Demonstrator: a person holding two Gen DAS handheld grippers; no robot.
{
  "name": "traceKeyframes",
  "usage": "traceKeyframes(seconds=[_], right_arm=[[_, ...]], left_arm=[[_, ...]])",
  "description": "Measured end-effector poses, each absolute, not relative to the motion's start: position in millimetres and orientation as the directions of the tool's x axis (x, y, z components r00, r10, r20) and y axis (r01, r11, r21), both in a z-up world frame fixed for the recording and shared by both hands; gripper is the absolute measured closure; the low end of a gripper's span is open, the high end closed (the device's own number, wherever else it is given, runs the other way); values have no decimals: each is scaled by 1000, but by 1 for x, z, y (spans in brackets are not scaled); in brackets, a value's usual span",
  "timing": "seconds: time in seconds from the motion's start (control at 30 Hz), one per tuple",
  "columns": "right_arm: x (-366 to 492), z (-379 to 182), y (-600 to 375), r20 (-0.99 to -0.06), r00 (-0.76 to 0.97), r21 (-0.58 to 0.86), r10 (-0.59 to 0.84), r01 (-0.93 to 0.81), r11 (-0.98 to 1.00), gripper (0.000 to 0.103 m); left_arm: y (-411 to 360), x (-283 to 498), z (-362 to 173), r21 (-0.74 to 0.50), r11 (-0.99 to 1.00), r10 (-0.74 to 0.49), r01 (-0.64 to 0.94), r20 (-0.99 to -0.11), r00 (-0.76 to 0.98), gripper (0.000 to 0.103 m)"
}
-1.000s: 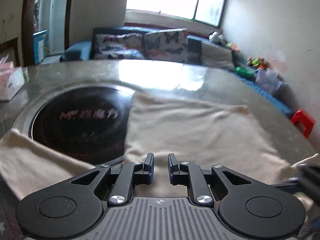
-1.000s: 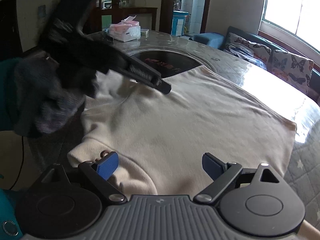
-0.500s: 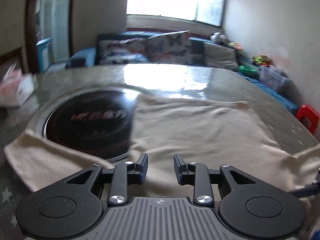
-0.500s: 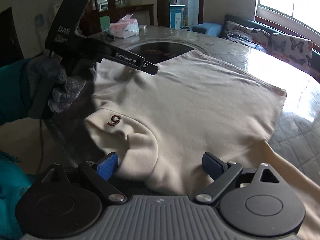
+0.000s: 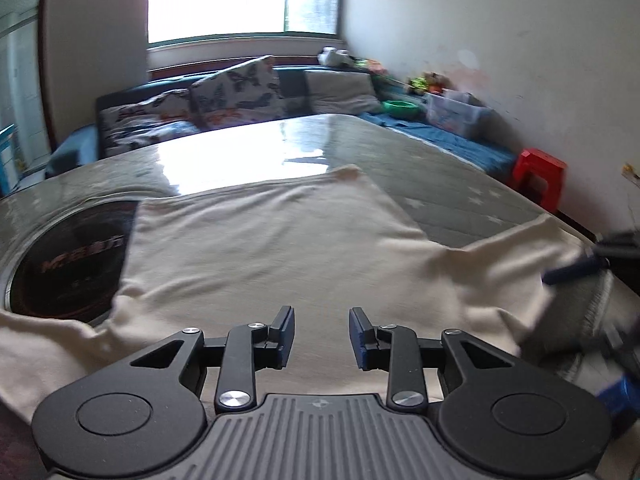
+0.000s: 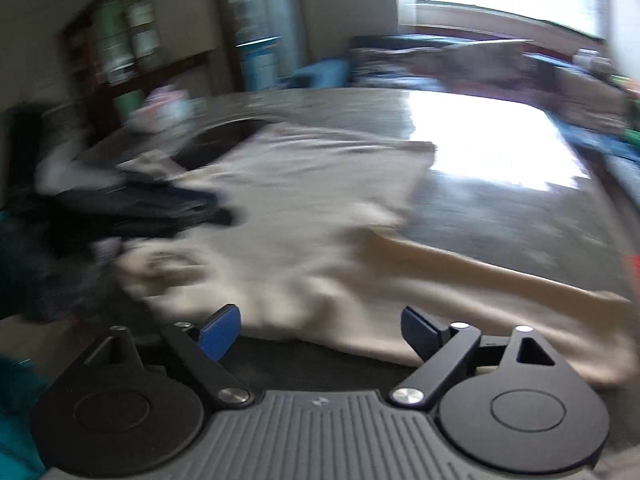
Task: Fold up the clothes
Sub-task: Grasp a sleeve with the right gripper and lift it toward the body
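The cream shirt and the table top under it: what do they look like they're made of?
The cream shirt looks like a soft, matte knit, probably cotton jersey: it lies limp, with rounded wrinkles and no shine. The table top looks like a hard, glossy sheet, perhaps glass, over a star-printed cover: it mirrors the window sharply. The dark round inset is also glossy; what it is made of I cannot tell.

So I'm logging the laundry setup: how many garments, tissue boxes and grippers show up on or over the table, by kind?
Cream shirt: 1
Tissue box (blurred): 1
Grippers: 2, the left gripper and the right gripper
Total: 4
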State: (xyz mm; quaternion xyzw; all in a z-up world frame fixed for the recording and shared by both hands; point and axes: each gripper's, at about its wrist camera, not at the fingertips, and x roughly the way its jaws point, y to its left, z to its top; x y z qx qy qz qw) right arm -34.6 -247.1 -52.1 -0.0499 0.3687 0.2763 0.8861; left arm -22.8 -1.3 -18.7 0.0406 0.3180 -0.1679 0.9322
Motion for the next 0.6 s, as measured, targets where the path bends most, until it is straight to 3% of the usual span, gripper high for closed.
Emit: traceKeyframes(seconds=[0.23,0.5,0.6], right_arm=[[-16,-68,-327,-675,727,41,124,-131,991,31],[-6,-87,-371,-665,747,57,-16,73,996,53],[-6,-87,-378,-653,756,78,-36,115,990,54]], left_arm=[[-35,-39,-26,34,884,-355,466,-601,716,68],[-43,-47,-28,66,863,-362,501,-613,703,63],[-45,-47,-28,70,861,-362,504,-613,703,63]])
